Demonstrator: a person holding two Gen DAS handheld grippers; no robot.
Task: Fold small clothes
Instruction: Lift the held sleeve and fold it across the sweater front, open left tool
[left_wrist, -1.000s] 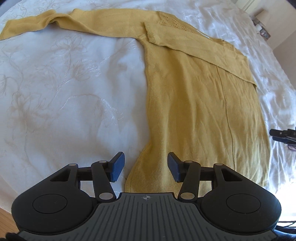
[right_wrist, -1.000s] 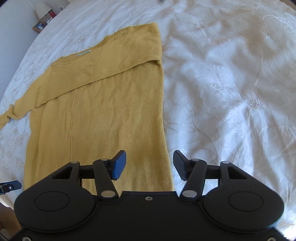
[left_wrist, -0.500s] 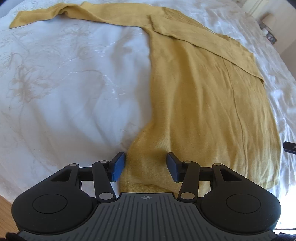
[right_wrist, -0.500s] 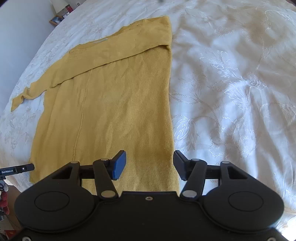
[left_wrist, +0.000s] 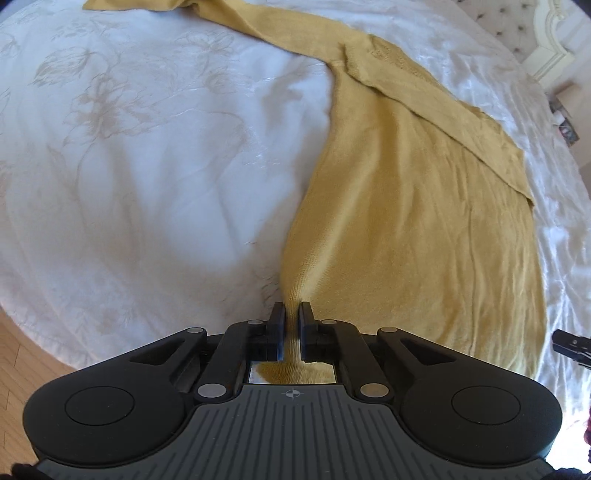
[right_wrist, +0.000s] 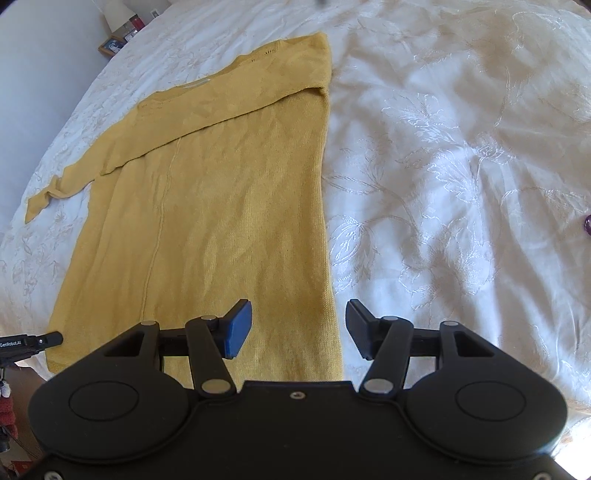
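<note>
A mustard-yellow knitted sweater (left_wrist: 424, 206) lies flat on a white bed, one sleeve folded across its chest, the other sleeve stretched out to the far left. My left gripper (left_wrist: 291, 314) is shut on the sweater's near left hem corner, and the cloth bunches between its pads. In the right wrist view the sweater (right_wrist: 207, 206) fills the left half. My right gripper (right_wrist: 299, 326) is open, its fingers straddling the near right hem corner just above the cloth.
The white embroidered bedspread (left_wrist: 147, 166) lies around the sweater (right_wrist: 461, 184). Wooden floor (left_wrist: 22, 354) shows past the near bed edge. A nightstand with small items (right_wrist: 118, 40) stands at the far left. The other gripper's tip (right_wrist: 33, 339) shows at the left edge.
My left gripper has closed on the near left hem corner and pulled the cloth into a bunch. My right gripper moved slightly forward over the right hem corner and stays open.
</note>
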